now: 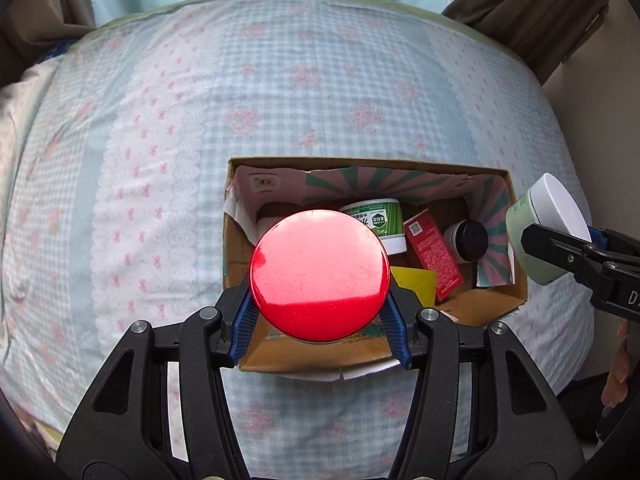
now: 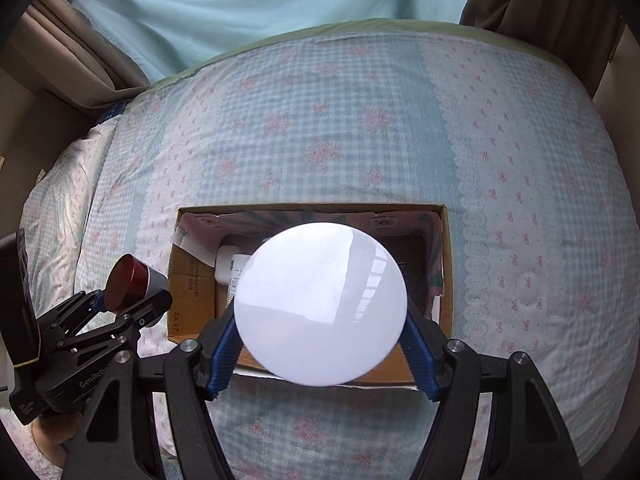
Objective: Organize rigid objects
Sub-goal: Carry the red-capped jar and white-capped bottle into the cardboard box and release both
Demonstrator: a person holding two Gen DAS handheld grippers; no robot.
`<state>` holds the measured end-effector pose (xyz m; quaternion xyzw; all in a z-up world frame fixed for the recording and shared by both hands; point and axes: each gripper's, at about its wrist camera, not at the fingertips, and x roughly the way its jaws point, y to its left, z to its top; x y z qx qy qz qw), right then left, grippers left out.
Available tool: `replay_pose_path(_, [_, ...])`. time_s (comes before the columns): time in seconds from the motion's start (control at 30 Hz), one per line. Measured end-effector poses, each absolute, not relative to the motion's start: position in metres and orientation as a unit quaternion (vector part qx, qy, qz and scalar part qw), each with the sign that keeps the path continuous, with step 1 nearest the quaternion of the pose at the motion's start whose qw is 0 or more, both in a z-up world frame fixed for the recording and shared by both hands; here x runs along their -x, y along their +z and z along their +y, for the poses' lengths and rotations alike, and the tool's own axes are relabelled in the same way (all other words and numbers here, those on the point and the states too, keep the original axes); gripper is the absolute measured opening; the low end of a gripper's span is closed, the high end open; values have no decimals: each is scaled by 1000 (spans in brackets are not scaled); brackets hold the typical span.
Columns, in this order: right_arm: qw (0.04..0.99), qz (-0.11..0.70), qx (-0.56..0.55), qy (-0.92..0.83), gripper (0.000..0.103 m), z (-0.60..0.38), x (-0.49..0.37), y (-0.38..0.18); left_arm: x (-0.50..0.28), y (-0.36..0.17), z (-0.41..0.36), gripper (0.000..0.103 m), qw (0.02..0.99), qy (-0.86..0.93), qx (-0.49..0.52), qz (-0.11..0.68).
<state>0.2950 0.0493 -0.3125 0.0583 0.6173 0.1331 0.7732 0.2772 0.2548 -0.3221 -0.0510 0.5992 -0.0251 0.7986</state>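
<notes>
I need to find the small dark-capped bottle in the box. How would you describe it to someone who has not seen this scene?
On the checked bedspread lies an open cardboard box. Look in its right part, just beside the red carton. The bottle there is the only item with a round black cap; the tub further left is green and white.
</notes>
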Motion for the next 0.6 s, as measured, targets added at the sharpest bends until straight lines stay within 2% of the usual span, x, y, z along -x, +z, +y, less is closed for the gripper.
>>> replay_pose_path(0.23, [740, 656, -54, 138, 67, 57, -319, -357, -319, -362, 238, 50, 772, -28, 34, 634])
replay_pose_path(0.6, [715, 682, -85, 129, 67, 55, -343, -388, -330, -379, 228, 51, 756, -38, 9, 653])
